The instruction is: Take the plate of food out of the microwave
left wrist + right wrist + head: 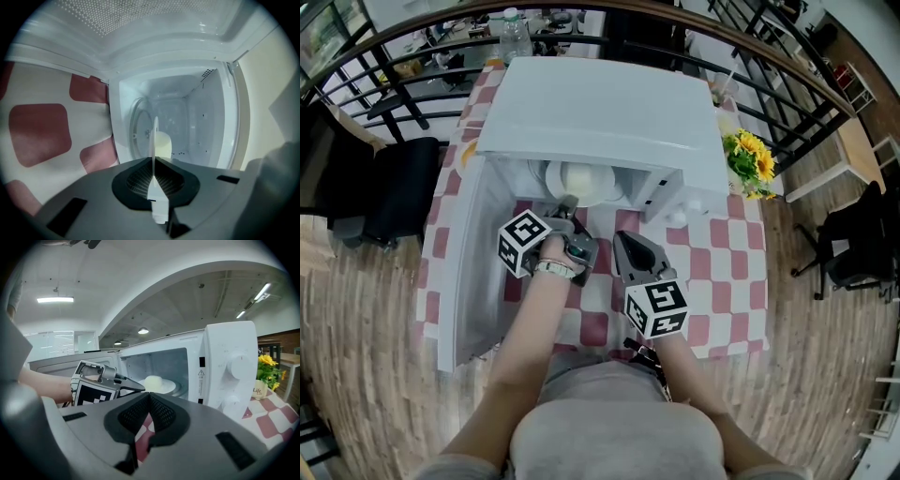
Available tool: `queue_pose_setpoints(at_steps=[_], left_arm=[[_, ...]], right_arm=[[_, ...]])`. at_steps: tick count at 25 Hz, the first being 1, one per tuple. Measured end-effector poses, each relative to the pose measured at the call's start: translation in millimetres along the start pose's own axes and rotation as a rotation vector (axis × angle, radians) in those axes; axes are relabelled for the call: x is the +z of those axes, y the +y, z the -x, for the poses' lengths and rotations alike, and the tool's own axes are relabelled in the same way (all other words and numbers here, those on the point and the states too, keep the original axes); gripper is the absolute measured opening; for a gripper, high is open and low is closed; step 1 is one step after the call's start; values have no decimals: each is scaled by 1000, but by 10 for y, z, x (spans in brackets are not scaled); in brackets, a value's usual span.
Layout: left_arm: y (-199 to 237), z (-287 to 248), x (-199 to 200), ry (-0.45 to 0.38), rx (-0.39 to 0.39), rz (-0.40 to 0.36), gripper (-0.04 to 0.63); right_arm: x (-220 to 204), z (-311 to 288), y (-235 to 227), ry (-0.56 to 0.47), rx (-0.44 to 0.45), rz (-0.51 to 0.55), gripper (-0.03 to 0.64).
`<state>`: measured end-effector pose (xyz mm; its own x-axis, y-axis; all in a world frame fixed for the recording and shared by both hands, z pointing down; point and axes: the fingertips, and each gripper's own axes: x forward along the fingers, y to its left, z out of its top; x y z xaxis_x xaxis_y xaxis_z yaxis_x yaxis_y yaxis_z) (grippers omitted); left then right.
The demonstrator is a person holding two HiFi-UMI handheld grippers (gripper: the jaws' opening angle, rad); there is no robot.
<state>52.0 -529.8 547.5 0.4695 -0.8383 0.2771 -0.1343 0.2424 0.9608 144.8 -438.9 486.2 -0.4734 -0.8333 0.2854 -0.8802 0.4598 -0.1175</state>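
sunflowers (748,157) (potted) beside checkered tablecloth (727,253).

In the head view the microwave (600,103) hides the back part of the plate (551,176) under its roof. In the left gripper view the plate stands edge-on and covers one side of the food (164,144). The print on the flower pot (259,390) is too small to read.

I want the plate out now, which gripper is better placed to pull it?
Left: the left gripper is shut on the plate rim in the microwave; the right gripper sits outside, shut, empty.
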Motion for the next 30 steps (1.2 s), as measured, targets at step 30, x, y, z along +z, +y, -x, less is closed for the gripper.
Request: queue_pose_setpoints(at_steps=[30], left_arm=[[-224,731,-452,13,-162,-65,17]], right_arm=[[110,570,351,-104,-53,-6,23]])
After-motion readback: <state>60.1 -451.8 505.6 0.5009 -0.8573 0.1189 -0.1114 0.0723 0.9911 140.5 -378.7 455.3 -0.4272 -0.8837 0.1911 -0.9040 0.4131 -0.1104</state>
